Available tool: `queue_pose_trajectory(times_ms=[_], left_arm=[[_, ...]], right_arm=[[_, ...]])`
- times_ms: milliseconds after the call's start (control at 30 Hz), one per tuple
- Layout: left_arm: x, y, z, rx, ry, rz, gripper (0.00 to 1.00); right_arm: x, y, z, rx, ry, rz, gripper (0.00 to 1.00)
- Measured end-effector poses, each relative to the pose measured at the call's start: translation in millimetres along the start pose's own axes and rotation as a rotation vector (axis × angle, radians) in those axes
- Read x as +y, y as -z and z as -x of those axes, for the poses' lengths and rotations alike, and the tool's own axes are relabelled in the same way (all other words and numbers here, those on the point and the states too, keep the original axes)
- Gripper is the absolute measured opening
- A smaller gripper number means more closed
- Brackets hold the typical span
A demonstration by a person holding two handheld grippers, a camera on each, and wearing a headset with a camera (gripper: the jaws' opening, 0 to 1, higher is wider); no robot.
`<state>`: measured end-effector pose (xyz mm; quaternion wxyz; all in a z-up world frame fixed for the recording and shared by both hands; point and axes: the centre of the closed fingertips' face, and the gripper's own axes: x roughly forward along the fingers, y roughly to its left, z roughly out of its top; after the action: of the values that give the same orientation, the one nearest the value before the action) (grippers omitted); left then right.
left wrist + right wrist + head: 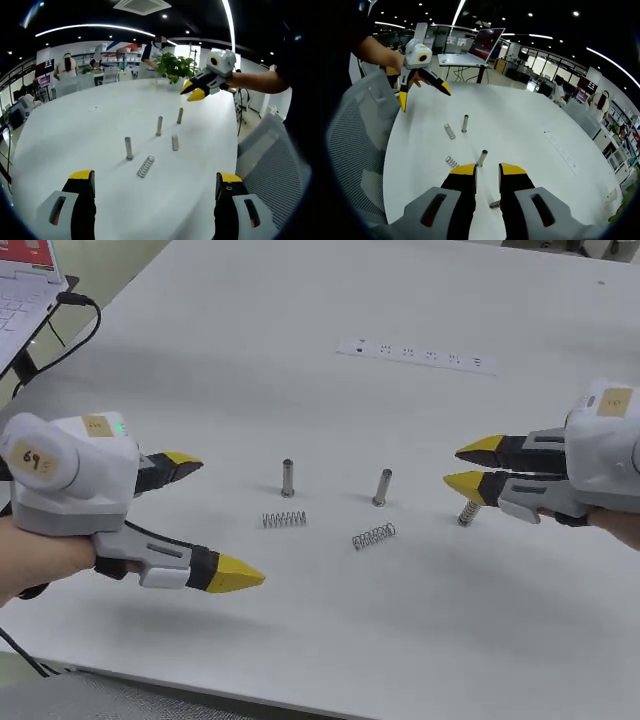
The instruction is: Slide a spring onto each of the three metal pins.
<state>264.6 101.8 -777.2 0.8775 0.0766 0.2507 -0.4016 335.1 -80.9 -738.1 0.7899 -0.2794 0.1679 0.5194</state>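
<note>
While I hold both grippers above the table (300, 640), its near edge runs close below them and open top spreads beyond. The laptop (20, 280) overhangs far left, with the power strip (415, 354) behind. The left gripper (218, 518) gapes wide and empty. The right gripper (468, 467) is barely parted and empty, just beside the spring-wrapped right pin (468, 513). The left pin (288, 478) and middle pin (382, 487) stand bare. The left spring (284, 519) and right spring (374, 536) lie loose before them.

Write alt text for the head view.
Two bare metal pins stand on a white table with two loose springs lying before them; a third pin at right appears to carry a spring. The left gripper is wide open, the right gripper narrowly open beside the third pin.
</note>
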Motion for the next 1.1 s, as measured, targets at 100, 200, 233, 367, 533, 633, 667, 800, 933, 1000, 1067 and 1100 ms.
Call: queue_pose_trajectory(times_ms=[100,200,233,367,533,633,667,800,933,1000,1067,1100], left_arm=[[-0.3,1.4,-0.2,0.003,0.000,-0.001,0.98],[-0.5,1.3,0.0,0.000,0.000,0.001,0.98],[-0.2,1.6,0.0,0.001,-0.001,0.001,0.98],[0.3,-0.6,-0.3,-0.007,-0.002,0.001,0.98],[0.6,-1.2,-0.5,-0.010,-0.003,0.001,0.98],[0.2,-0.7,-0.3,-0.008,-0.002,0.001,0.98],[-0.1,-0.6,0.1,-0.008,-0.001,0.000,0.98],[0.5,-1.9,1.5,-0.012,-0.005,0.001,0.98],[1.8,-1.5,1.9,-0.011,-0.006,0.000,0.98],[2.1,-1.3,1.8,-0.010,-0.006,0.001,0.98],[1.6,-1.6,1.5,-0.011,-0.004,-0.001,0.98],[1.6,-1.7,1.3,-0.012,-0.003,0.000,0.98]], right_arm=[[6.2,3.4,-1.3,0.021,-0.020,0.037,0.15],[11.6,5.1,-2.0,0.033,-0.039,0.060,0.15],[12.4,6.3,-2.3,0.040,-0.043,0.064,0.15],[13.0,7.6,-2.7,0.050,-0.047,0.077,0.15],[14.9,5.4,-3.7,0.051,-0.059,0.095,0.15],[16.5,3.9,-4.7,0.052,-0.068,0.106,0.15],[17.4,3.5,-5.5,0.053,-0.073,0.111,0.15],[19.3,2.8,-7.3,0.058,-0.081,0.125,0.15],[20.7,2.5,-9.3,0.063,-0.088,0.136,0.15],[21.4,2.3,-10.3,0.064,-0.091,0.140,0.15],[21.8,1.7,-11.1,0.064,-0.094,0.144,0.15],[22.1,1.6,-11.5,0.064,-0.096,0.146,0.15]])
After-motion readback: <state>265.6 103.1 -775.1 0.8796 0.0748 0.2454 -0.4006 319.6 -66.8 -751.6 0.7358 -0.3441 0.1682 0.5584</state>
